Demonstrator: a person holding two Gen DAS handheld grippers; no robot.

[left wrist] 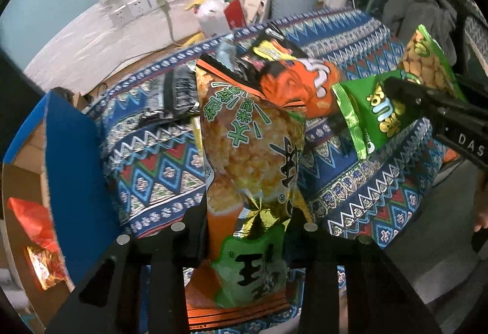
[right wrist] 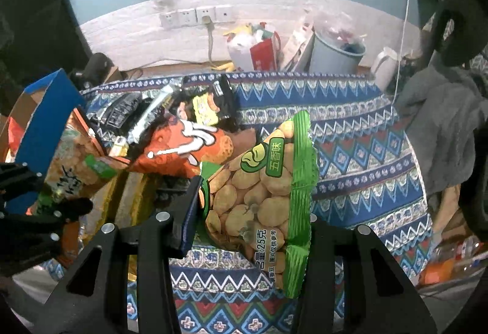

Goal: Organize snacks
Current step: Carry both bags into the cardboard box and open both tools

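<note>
Above the patterned tabletop (left wrist: pixel 158 169), the left hand-held gripper (left wrist: pixel 253 230) pinches a rice-cracker bag (left wrist: pixel 253 150), while the right hand-held gripper (right wrist: pixel 250 230) clamps a green broad-bean packet (right wrist: pixel 268 196). More snacks, including an orange bag (right wrist: pixel 183 147), lie piled behind, near a blue box (left wrist: pixel 73 169).

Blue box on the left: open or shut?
Open. The blue box has its flap up, and an orange packet shows inside.

Rice-cracker bag (left wrist: pixel 253 157) upright; green bean packet (right wrist: pixel 265 199) upright, both lifted.
</note>
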